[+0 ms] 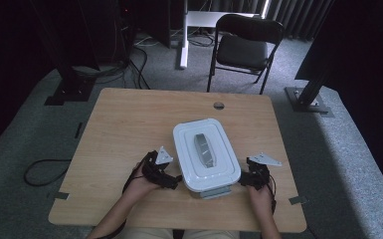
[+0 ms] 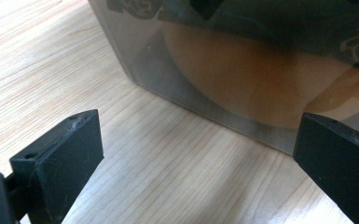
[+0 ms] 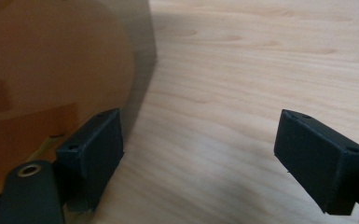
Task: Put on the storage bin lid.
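A translucent plastic storage box with a white lid [image 1: 206,154] sits on the light wooden counter [image 1: 124,124], a little toward 5 o'clock of the counter's centre in the high view, its long side running roughly from 12 to 6 o'clock. A grey handle [image 1: 204,149] lies along the middle of the lid.

The left tongs [image 1: 177,178] rest low on the counter at the box's 8 o'clock corner, close against its wall. In the left gripper view they stand spread wide, nothing between them but bare wood; the box's cloudy wall [image 2: 242,79] rises just ahead toward 1 o'clock, with a blurred orange-brown shape behind it.

The right tongs [image 1: 242,179] flank the box's opposite side at about 4 o'clock, near its front corner. In the right gripper view these too stand spread apart, gripping nothing; the box's wall [image 3: 65,60] fills the area toward 10 o'clock, and the near-side finger [image 3: 93,154] sits just beside it, whether touching cannot be told.

A black folding chair [image 1: 244,45] stands on the grey carpet beyond the counter at 12 o'clock.
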The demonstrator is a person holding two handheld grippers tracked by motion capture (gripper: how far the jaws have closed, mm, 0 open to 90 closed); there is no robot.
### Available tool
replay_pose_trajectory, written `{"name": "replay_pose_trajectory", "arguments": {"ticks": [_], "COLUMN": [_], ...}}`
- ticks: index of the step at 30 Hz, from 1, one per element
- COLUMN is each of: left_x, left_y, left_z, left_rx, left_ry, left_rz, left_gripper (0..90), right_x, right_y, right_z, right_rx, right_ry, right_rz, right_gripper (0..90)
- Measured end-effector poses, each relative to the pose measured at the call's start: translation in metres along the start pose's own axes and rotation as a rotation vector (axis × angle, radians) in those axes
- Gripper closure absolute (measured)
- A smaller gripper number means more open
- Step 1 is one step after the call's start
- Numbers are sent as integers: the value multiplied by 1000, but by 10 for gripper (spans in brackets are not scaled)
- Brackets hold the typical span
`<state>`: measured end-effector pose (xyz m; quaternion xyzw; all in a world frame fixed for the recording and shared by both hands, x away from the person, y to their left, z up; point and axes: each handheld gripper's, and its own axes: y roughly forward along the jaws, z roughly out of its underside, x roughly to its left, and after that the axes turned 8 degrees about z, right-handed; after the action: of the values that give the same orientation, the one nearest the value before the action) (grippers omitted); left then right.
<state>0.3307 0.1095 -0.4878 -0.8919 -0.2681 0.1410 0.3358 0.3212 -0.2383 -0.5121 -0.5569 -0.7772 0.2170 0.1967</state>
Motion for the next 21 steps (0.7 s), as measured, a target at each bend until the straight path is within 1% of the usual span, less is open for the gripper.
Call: {"name": "replay_pose_trajectory", "arguments": {"ticks": [5, 7, 9, 10, 11, 13, 16, 18, 21], "left_x": [7, 9, 11, 11, 11, 12, 13, 12, 13], "left_y": [-6, -8, -10, -10, -12, -14, -16, -17, -18], "left_z": [6, 8, 9, 9, 10, 11, 12, 13, 14], "left_rx": [0, 2, 4, 4, 5, 0, -1, 0, 3], "left_ry": [-8, -10, -12, -12, -11, -14, -18, -14, -15], "left_rz": [-8, -12, -17, -17, -22, -15, -11, -12, -5], "left_gripper": [21, 21, 21, 21, 21, 21, 21, 21, 21], "right_x": [13, 20, 26, 26, 31, 33, 33, 35, 37], "right_y": [-1, -1, -2, -2, -2, -3, -1, -2, -2], "right_z": [5, 5, 4, 4, 4, 5, 6, 5, 6], "right_rx": [0, 4, -1, -1, -2, -5, 3, 11, 8], "right_ry": [-7, -46, -71, -71, -79, -76, -57, -45, -48], "right_rz": [-27, -3, 16, 16, 28, 32, 15, 19, 25], "right_gripper": [162, 163, 163, 163, 165, 165, 165, 165, 167]}}
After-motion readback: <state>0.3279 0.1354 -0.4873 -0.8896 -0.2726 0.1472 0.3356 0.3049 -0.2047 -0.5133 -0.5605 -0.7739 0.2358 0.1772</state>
